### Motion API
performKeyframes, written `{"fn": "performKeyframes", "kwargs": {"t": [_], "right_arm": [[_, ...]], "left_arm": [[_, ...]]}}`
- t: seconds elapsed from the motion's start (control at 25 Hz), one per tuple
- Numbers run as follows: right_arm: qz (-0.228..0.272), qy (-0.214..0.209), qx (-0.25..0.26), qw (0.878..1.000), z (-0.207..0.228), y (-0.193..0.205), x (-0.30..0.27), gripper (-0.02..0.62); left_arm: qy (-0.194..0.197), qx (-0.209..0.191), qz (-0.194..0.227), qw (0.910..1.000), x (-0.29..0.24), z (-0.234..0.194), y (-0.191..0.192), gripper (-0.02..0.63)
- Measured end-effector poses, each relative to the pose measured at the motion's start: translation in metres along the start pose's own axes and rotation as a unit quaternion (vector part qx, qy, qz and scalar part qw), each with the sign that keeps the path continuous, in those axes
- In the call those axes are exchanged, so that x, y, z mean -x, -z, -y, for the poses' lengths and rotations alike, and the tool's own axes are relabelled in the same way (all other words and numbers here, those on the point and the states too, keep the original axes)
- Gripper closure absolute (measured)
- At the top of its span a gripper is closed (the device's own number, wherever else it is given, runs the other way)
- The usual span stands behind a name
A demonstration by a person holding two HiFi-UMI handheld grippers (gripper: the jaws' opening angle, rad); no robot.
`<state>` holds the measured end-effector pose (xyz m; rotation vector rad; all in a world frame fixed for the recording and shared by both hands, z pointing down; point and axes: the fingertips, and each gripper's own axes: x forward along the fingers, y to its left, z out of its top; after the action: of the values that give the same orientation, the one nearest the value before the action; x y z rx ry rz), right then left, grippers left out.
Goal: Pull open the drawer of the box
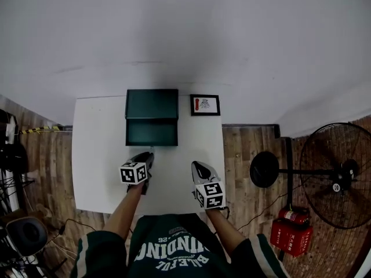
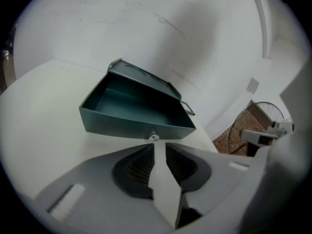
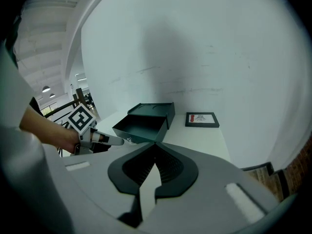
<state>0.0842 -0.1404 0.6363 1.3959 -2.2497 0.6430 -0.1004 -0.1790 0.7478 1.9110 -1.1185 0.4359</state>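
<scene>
Left gripper (image 2: 159,146): it points at the drawer front with its jaws a narrow gap apart and nothing between them. The bare bench shows through the gap.
Knob (image 2: 154,137): this small metal knob at the middle of the drawer front lies just ahead of the left jaw tips, not inside them. Lined up like this, the left gripper looks like the one meant for the pull.
Drawer (image 1: 152,133): it stands drawn out of the box toward the person, with its empty dark green inside in plain view. The pull looks done, or nearly so.
Box (image 1: 152,103): it sits at the back middle of the bench (image 1: 98,155), close to the wall. That leaves free surface in front for the drawer to slide into.
Right gripper (image 3: 156,144): its jaw tips are together on nothing. It is held back over the near bench, right of the drawer and well apart from it, likely to keep out of the way.
Frame (image 1: 204,105): a small picture lies flat just right of the box, clear of the drawer's path.
</scene>
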Motion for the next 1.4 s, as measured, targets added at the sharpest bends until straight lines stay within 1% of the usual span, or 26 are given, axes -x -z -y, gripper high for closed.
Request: {"fn": "performKeyframes", "kwargs": {"t": [0.16, 0.28, 0.36, 0.6, 0.8, 0.92, 1.0, 1.4], "right_arm": [[0.016, -0.010, 0.003, 1.000, -0.001, -0.017, -0.007, 0.594], [0.033, -0.021, 0.011, 0.999, -0.006, -0.036, -0.012, 0.594], [0.047, -0.029, 0.018, 0.998, -0.010, -0.052, -0.013, 0.594], [0.105, -0.048, 0.039, 0.993, -0.020, -0.110, -0.012, 0.594], [0.149, -0.056, 0.055, 0.986, -0.028, -0.151, -0.001, 0.594], [0.166, -0.057, 0.061, 0.983, -0.031, -0.163, 0.004, 0.594], [0.172, -0.056, 0.063, 0.982, -0.032, -0.167, 0.006, 0.594], [0.168, -0.059, 0.061, 0.982, -0.031, -0.161, 0.006, 0.594]], "left_arm": [[-0.002, -0.028, 0.029, 0.9992, 0.027, 0.004, -0.011, 0.496], [-0.006, -0.054, 0.063, 0.9965, 0.051, 0.008, -0.029, 0.542], [-0.009, -0.075, 0.085, 0.9935, 0.066, 0.012, -0.041, 0.552], [-0.025, -0.150, 0.142, 0.9782, 0.105, 0.021, -0.078, 0.552], [-0.029, -0.192, 0.190, 0.9624, 0.138, 0.041, -0.113, 0.554], [-0.029, -0.205, 0.217, 0.9541, 0.153, 0.050, -0.133, 0.552], [-0.033, -0.208, 0.224, 0.9516, 0.158, 0.050, -0.140, 0.552], [-0.034, -0.202, 0.217, 0.9544, 0.155, 0.046, -0.138, 0.554]]}}
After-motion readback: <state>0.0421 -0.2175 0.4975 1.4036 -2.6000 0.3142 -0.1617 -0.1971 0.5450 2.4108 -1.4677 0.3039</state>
